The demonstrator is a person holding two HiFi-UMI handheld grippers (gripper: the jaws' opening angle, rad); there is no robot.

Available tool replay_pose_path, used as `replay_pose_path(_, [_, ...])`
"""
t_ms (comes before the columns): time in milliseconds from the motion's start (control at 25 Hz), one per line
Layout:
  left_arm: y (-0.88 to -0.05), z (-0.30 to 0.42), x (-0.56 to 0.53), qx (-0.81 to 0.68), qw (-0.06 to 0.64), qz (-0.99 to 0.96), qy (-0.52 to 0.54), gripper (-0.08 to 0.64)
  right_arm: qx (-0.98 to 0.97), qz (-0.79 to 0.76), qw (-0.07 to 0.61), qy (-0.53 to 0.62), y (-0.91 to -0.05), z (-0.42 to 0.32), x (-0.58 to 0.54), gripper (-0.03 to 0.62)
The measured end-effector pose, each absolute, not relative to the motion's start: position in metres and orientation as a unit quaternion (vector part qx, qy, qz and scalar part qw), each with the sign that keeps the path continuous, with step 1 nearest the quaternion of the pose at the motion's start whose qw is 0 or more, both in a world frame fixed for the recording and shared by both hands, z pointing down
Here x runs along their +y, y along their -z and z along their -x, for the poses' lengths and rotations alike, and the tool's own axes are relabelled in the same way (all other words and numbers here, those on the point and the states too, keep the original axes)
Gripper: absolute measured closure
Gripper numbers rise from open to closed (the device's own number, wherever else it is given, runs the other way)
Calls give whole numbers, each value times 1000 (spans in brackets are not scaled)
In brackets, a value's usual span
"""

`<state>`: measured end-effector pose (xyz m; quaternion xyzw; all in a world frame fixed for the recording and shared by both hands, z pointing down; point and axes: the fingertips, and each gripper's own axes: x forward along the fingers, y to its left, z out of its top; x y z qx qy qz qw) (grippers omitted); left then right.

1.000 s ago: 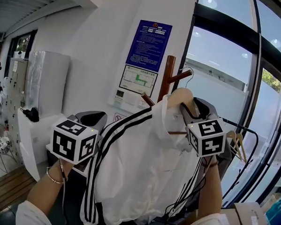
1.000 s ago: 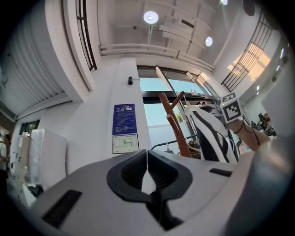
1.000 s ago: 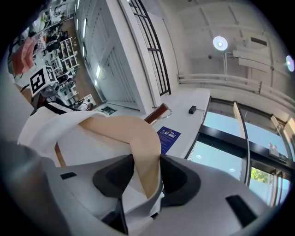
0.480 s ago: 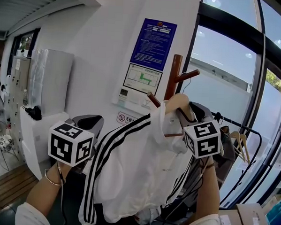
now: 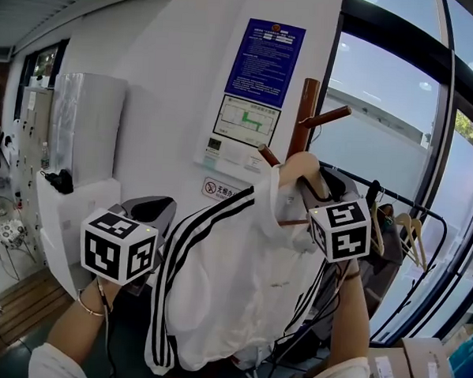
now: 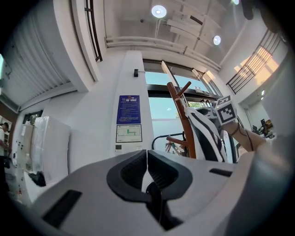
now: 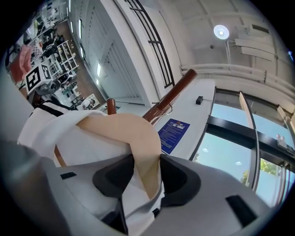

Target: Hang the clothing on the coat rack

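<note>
Right gripper point(image 7: 146, 171) is up high, its jaws pinching the wooden hanger point(image 7: 134, 138) at one shoulder, with a fold of white cloth caught in there too. The shirt point(image 5: 231, 287), white with black stripes down the sleeves, hangs from that hanger right in front of the brown coat rack point(image 5: 305, 117). The hanger's top sits just below the rack's angled pegs, with the wire hook point(image 7: 166, 109) close against the pole. Whether it rests on a peg, I cannot tell. Left gripper point(image 6: 147, 159) is low and off to the left, well apart from the shirt, jaws pressed together on nothing. A blue poster point(image 5: 265, 63) is on the wall behind.
</note>
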<state>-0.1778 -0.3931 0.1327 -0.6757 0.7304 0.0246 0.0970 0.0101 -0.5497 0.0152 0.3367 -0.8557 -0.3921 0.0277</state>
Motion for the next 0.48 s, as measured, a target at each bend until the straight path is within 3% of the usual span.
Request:
replay_pose_path(360, [-154,178,-369,723,78,683,-63,548,-840,-372,-12,394,-14,-12,-544,398])
replay_pose_path(480, [-161,177,-363,724,76,683,-65,548,-833,-388,-28,393,-16,-16,-542,364])
